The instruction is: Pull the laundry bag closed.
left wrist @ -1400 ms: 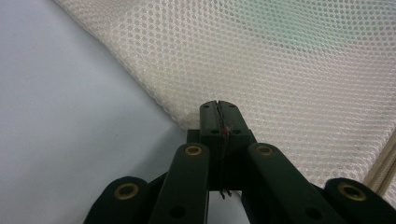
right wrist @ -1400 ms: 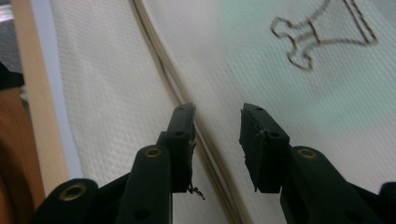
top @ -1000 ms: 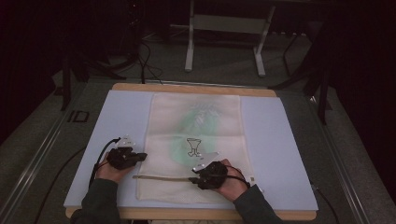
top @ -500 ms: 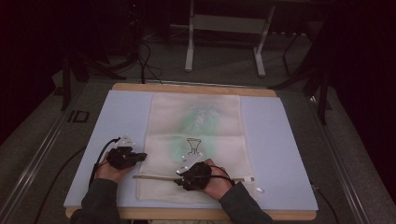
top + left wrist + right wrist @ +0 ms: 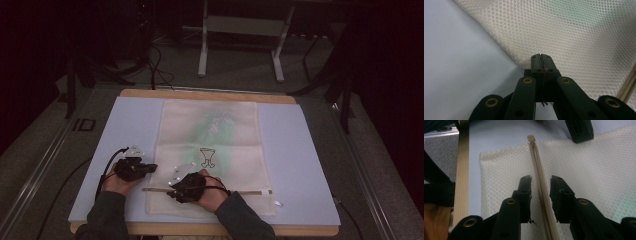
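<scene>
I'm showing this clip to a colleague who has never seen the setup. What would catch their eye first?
First the pale mesh bag with a green print, flat in the middle of the light blue mat. Next the right gripper, its open jaws, which have just been closing, astride the bag's zipper near the table's front edge. Lastly the left gripper, shut at the bag's left edge.
</scene>
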A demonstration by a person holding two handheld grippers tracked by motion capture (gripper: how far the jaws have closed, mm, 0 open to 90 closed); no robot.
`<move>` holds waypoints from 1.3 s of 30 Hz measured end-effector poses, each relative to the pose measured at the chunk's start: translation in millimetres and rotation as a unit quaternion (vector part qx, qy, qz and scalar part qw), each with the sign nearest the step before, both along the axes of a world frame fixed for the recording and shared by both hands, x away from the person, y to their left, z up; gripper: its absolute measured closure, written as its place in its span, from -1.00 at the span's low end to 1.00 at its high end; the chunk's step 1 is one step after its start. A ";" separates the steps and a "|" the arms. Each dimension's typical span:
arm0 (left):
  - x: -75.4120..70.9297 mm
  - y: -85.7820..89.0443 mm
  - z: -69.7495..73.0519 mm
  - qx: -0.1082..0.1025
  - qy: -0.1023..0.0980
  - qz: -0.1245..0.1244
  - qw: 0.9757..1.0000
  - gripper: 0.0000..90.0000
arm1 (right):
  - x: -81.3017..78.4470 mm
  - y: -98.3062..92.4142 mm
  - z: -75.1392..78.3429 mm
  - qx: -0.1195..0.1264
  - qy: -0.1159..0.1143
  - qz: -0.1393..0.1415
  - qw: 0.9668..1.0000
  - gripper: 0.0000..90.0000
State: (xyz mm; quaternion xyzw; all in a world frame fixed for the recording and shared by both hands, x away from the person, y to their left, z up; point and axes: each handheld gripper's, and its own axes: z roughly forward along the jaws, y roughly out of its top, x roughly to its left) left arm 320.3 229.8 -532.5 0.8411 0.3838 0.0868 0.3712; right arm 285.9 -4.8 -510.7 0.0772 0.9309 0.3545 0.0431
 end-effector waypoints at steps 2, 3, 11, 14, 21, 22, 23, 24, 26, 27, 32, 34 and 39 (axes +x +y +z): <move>-0.5 -0.5 0.6 0.003 0.000 -0.001 1.000 0.99 | 0.7 4.9 -1.0 0.000 0.000 0.003 1.000 0.62; -0.7 -0.7 0.8 0.005 -0.001 -0.001 1.000 0.99 | 0.4 8.9 -1.7 0.003 0.001 0.004 1.000 0.64; -0.3 3.6 1.7 0.007 0.000 0.005 1.000 0.98 | 2.2 33.7 -5.1 0.010 0.003 0.012 1.000 0.67; -0.1 4.7 1.3 0.005 0.000 0.007 1.000 0.98 | 3.0 41.3 -5.9 0.013 0.004 0.011 1.000 0.67; -0.3 4.2 1.1 0.006 0.000 0.007 1.000 0.98 | 5.2 58.4 -9.5 0.014 0.006 0.012 1.000 0.67; -0.2 4.4 1.0 0.005 0.000 0.007 1.000 0.98 | 5.5 59.8 -10.0 0.013 0.007 0.012 1.000 0.67; -0.1 4.5 0.9 0.005 0.000 0.007 1.000 0.98 | 6.0 62.3 -11.1 0.014 0.009 0.012 1.000 0.67; 0.1 4.7 0.7 0.002 0.001 0.008 1.000 0.98 | 6.2 63.7 -11.7 0.013 0.010 0.012 1.000 0.67; 0.2 5.1 0.7 0.002 0.001 0.007 1.000 0.98 | 7.2 67.5 -13.2 0.011 0.006 0.014 1.000 0.68; 0.3 5.2 0.6 0.001 0.002 0.007 1.000 0.97 | 7.5 69.0 -13.5 0.010 0.005 0.014 1.000 0.68; 0.9 6.3 -0.1 -0.005 0.005 0.008 1.000 0.98 | 9.5 75.8 -13.9 0.007 0.004 0.013 1.000 0.69; 1.0 6.8 -0.2 -0.006 0.006 0.008 1.000 0.98 | 11.2 78.5 -14.5 0.007 0.007 0.012 1.000 0.69; 1.2 7.6 -0.5 -0.009 0.008 0.008 1.000 0.97 | 10.7 89.2 -19.1 -0.010 -0.004 0.016 1.000 0.72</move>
